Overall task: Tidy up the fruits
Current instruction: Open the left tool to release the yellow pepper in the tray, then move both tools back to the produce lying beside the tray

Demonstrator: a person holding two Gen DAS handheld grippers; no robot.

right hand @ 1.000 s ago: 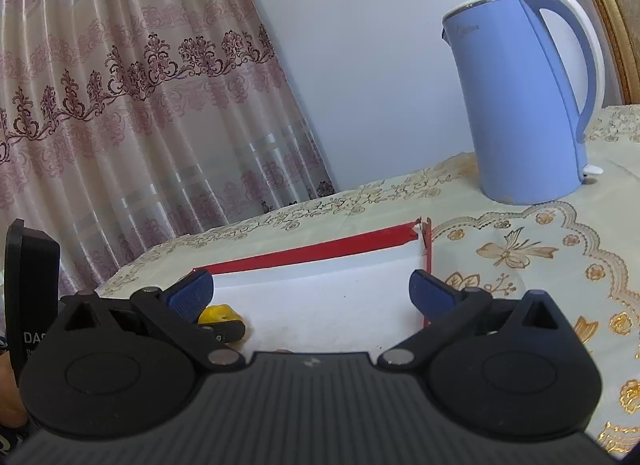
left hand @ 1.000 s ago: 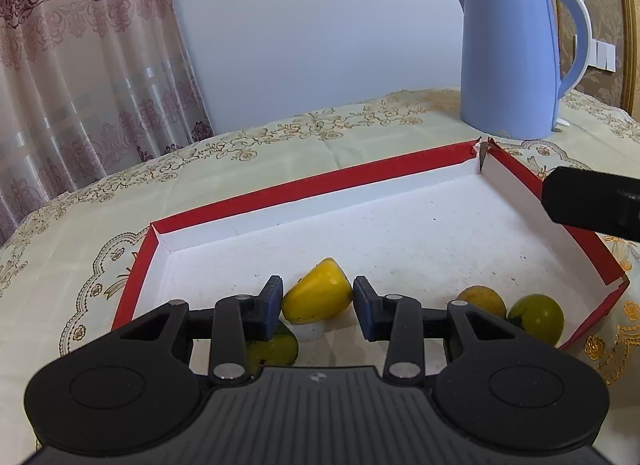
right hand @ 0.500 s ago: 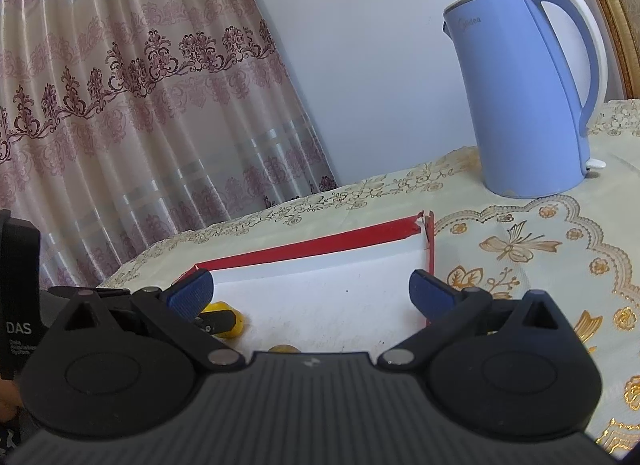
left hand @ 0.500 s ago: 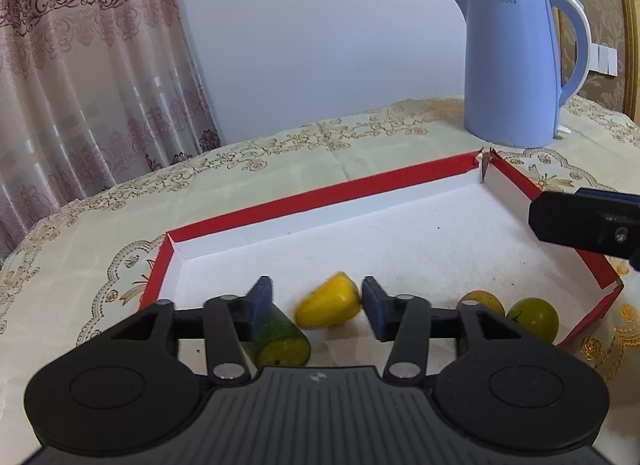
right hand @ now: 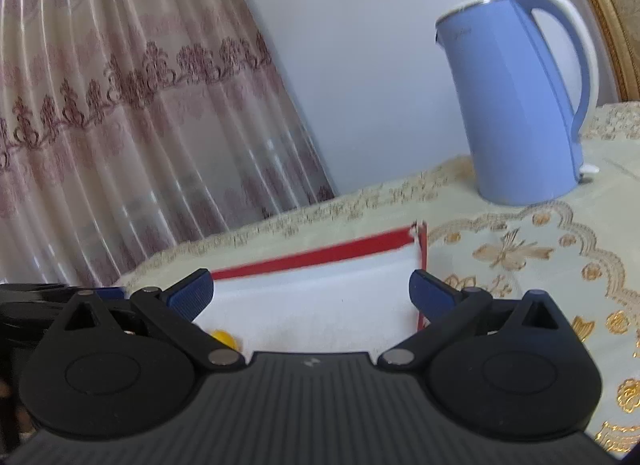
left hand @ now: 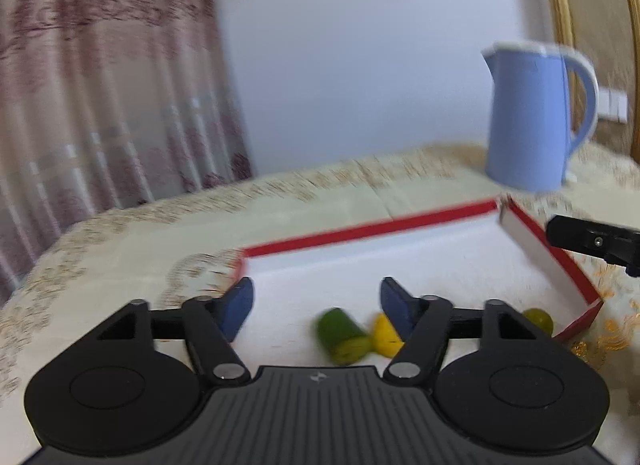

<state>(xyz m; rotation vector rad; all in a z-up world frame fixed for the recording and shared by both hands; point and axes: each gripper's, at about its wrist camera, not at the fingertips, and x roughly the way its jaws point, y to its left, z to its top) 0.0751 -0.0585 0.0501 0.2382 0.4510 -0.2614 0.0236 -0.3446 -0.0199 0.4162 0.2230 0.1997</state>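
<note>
A shallow white tray with a red rim (left hand: 372,230) lies on the table. In the left wrist view a green fruit piece (left hand: 342,335), a yellow fruit (left hand: 386,339) and a round green fruit (left hand: 540,319) lie near its front edge. My left gripper (left hand: 316,301) is open and empty, raised above the tray's left part; the view is motion-blurred. My right gripper (right hand: 310,291) is open and empty above the tray's right end (right hand: 420,265). The yellow fruit (right hand: 224,339) shows at its lower left.
A blue electric kettle (left hand: 532,117) stands behind the tray at the right; it also shows in the right wrist view (right hand: 516,97). A patterned curtain (right hand: 120,105) hangs at the left. An embroidered tablecloth (right hand: 540,249) covers the table.
My left gripper let go of the yellow fruit, opened wide and rose, shifting left. The yellow fruit now lies in the tray beside the green piece. My right gripper barely moved.
</note>
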